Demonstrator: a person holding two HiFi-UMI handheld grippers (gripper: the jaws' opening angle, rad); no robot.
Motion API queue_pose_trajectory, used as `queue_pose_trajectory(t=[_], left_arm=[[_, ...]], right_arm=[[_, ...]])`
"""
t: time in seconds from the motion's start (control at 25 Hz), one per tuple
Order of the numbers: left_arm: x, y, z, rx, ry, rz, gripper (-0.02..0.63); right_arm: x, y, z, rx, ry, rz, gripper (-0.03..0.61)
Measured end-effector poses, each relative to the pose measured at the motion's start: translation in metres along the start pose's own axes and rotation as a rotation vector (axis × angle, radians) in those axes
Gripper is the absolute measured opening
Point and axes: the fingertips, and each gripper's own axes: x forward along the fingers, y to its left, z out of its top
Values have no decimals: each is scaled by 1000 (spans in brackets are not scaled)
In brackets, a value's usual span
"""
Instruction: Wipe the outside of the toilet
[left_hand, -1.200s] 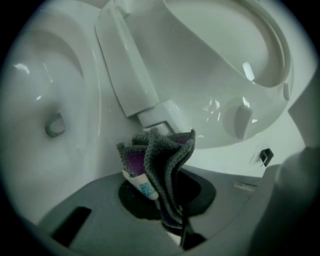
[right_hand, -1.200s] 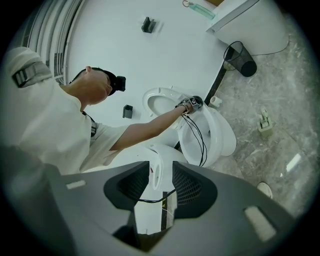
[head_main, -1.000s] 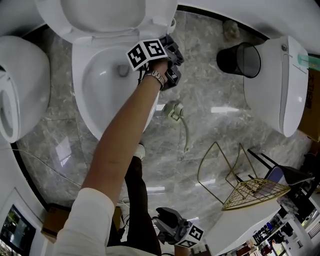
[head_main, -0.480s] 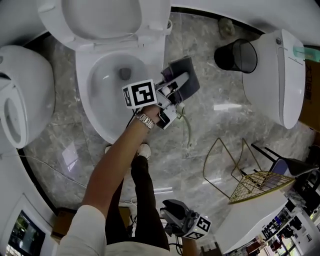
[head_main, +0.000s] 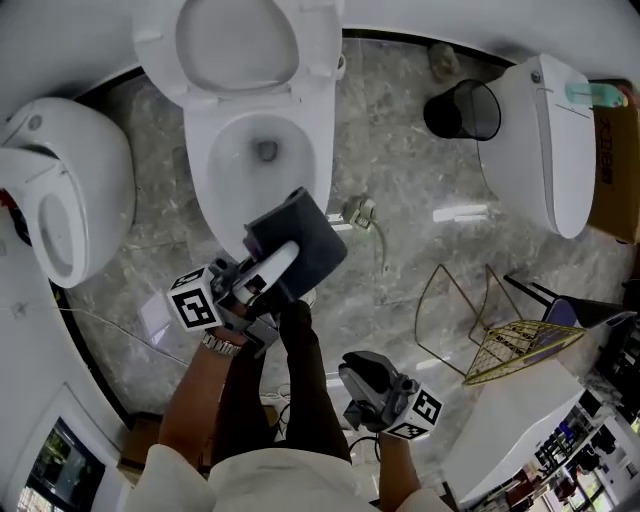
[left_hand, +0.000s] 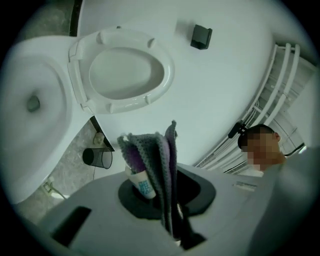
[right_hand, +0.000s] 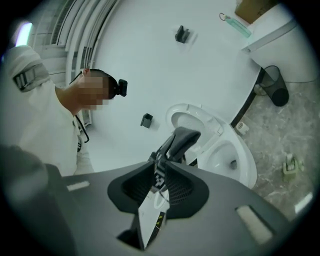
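Note:
The white toilet (head_main: 262, 150) stands at the top middle of the head view with its seat (head_main: 235, 45) raised. My left gripper (head_main: 285, 262) hangs in front of the bowl, clear of it, shut on a dark grey cloth (head_main: 300, 243). In the left gripper view the knitted cloth (left_hand: 156, 165) stands folded between the jaws of the left gripper (left_hand: 150, 172), and the toilet (left_hand: 30, 115) lies far left. My right gripper (head_main: 354, 377) is low in the head view, near my body. Its jaws are closing with a narrow gap left. Nothing is between the jaws of the right gripper (right_hand: 161, 169).
A second toilet (head_main: 60, 190) sits at the left and a third (head_main: 545, 140) at the right. A black bin (head_main: 462, 110) stands between the middle and right toilets. A valve with hose (head_main: 360, 215) lies on the marble floor, beside a gold wire rack (head_main: 500, 355).
My left gripper has pulled back from the toilet's right side toward me and risen, carrying the cloth. The right gripper has shifted a little right.

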Motion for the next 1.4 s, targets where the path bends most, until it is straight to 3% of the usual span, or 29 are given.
queue_pose_trajectory(t=[0.28,0.44,0.6,0.88,1.04,1.2,1.28,1.4], left_arm=[[-109,-153,-33,60,-84,81,35],[-140,-231,-39,153,-162,92,35],[-155,-303,-51,285,-150,57,35],[-175,-425,-58,694,-138,51,35],[-181,-485,-77,1070,-71,109,35],[-186,-497,-93,1435,63,262,37],[-194,-486,-96,1509,117,316,37],[-203,-477,-98,1489,139,312,37]], right_arm=[[17,112,36,-174,33,61,-7],[13,172,57,-281,47,103,-9],[15,222,74,-385,21,143,-9],[3,316,109,-544,-56,217,-9],[-9,355,125,-704,-60,185,-9],[-13,388,129,-820,-68,157,-9],[-13,402,125,-828,-86,168,-9],[-7,410,115,-837,-86,157,-9]])
